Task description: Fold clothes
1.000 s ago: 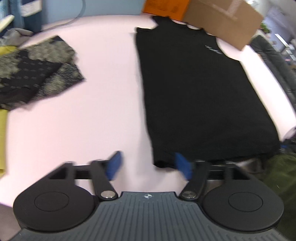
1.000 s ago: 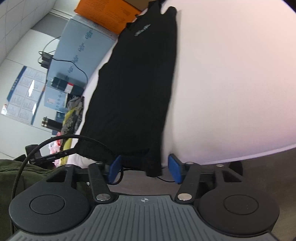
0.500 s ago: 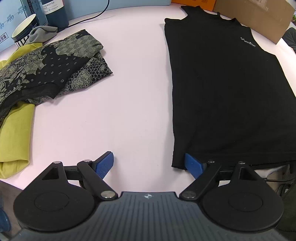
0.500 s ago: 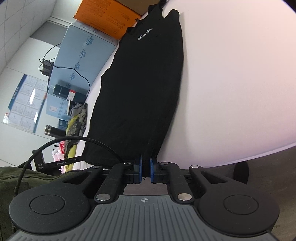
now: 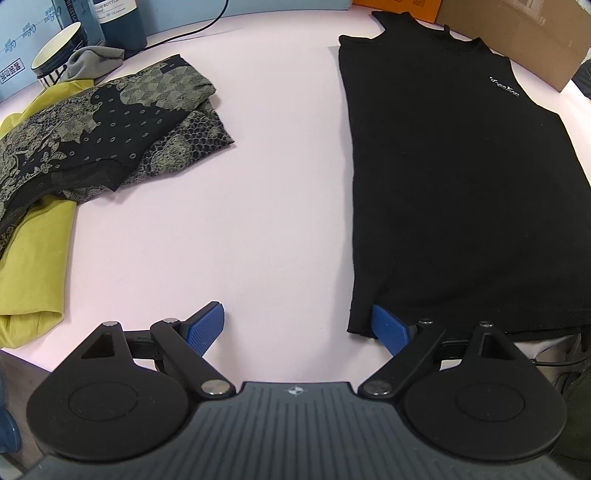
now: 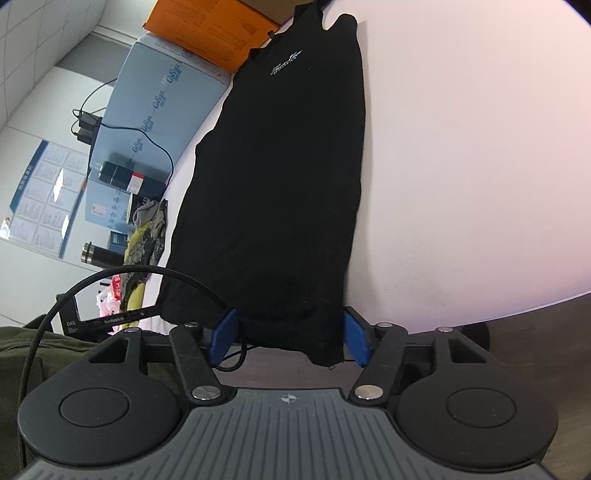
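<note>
A black sleeveless top (image 5: 454, 177) lies flat on the pale pink table (image 5: 258, 206), its hem at the near edge. My left gripper (image 5: 297, 326) is open at the hem's left corner, its right fingertip (image 5: 389, 326) touching the fabric. In the right wrist view the same top (image 6: 288, 184) hangs slightly over the table edge. My right gripper (image 6: 290, 338) is open, with the hem's right corner between its blue pads, not pinched.
A patterned dark garment (image 5: 92, 136) lies over a yellow one (image 5: 33, 266) at the left. A cup (image 5: 55, 55) and bottle stand at the back left. A cardboard box (image 5: 517, 33) and an orange box (image 6: 210, 29) sit behind the top's collar. A cable (image 6: 110, 277) runs near the right gripper.
The right gripper shut on the hem corner half a second ago and has now opened again. The left gripper opened wider and steadied at the hem's left corner.
</note>
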`<state>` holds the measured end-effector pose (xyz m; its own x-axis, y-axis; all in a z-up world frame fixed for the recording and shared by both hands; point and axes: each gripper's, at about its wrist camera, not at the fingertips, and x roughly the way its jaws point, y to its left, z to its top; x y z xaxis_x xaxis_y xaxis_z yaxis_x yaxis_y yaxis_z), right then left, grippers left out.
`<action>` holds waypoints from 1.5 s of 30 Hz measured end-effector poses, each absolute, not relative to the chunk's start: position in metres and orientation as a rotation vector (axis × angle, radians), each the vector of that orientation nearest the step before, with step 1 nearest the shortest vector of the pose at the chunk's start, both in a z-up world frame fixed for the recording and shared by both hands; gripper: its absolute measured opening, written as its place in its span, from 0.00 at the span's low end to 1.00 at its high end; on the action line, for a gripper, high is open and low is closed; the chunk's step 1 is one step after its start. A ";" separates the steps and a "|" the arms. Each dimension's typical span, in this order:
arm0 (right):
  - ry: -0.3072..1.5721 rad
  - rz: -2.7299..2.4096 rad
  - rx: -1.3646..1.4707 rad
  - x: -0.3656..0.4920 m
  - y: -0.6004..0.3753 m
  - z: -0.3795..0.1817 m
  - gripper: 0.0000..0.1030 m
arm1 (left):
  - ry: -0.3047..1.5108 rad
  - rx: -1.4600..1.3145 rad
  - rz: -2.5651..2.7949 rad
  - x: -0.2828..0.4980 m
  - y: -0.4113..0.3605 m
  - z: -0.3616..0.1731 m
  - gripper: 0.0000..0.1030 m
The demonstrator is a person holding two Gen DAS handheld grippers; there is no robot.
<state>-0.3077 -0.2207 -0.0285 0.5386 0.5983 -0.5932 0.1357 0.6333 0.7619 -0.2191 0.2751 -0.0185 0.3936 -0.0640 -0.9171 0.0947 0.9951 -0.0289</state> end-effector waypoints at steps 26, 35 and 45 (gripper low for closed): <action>0.954 0.346 0.924 -0.309 -0.212 -0.031 0.93 | 1.208 0.151 0.007 -0.209 0.253 -0.012 0.83; 0.947 0.353 0.942 -0.311 -0.212 -0.033 0.94 | 1.191 0.145 -0.027 -0.214 0.256 -0.007 0.84; 0.989 0.354 0.873 -0.307 -0.211 -0.030 0.57 | 1.123 0.059 -0.311 -0.230 0.249 -0.015 0.57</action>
<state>-0.3065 -0.2107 -0.0296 0.5287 0.6225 -0.5771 0.1149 0.6211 0.7753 -0.2297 0.2492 -0.0149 0.3942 -0.2158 -0.8933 0.2750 0.9552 -0.1094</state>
